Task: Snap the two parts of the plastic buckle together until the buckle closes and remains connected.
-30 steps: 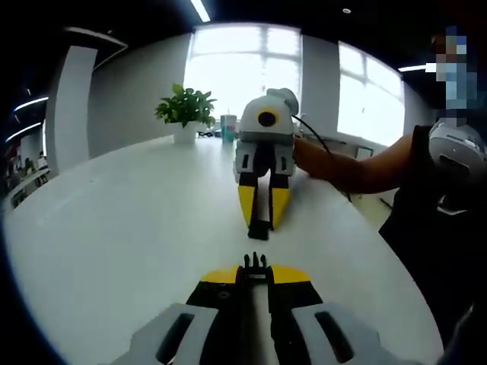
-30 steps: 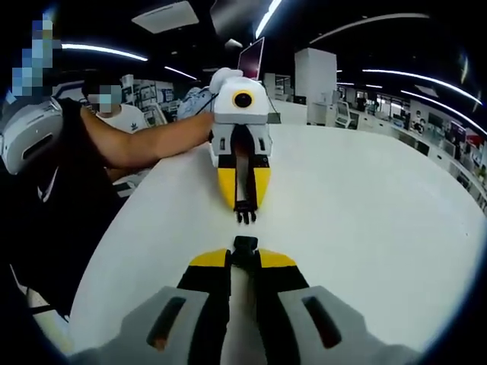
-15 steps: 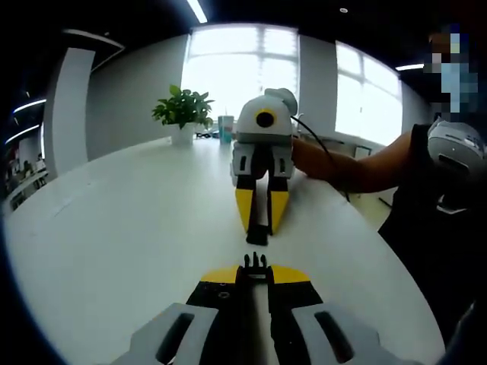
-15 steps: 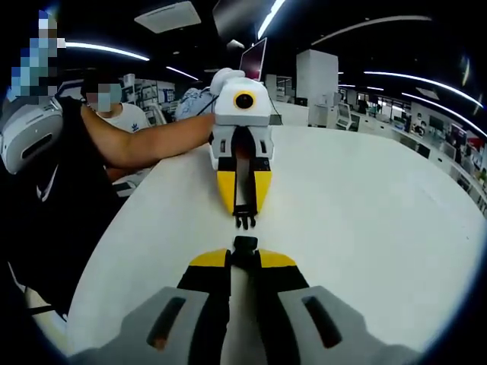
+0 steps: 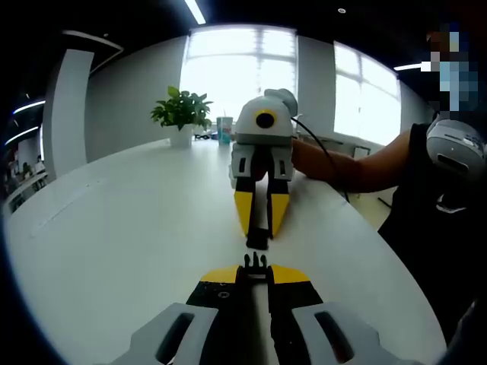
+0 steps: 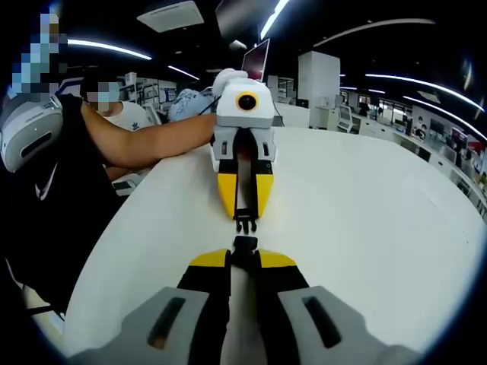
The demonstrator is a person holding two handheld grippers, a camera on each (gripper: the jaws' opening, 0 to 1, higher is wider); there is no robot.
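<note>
Two grippers face tip to tip above our white table point(image 5: 114, 228): our left gripper point(image 5: 255, 268) clamps the pronged buckle half point(image 5: 255, 262), our right gripper point(image 6: 243, 252) the socket half point(image 6: 244, 244), nearly touching.

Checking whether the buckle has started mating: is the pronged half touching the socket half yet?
Apart. In the right gripper view a sliver of white table shows between the pronged half and the socket half, each held in a shut claw.
</note>
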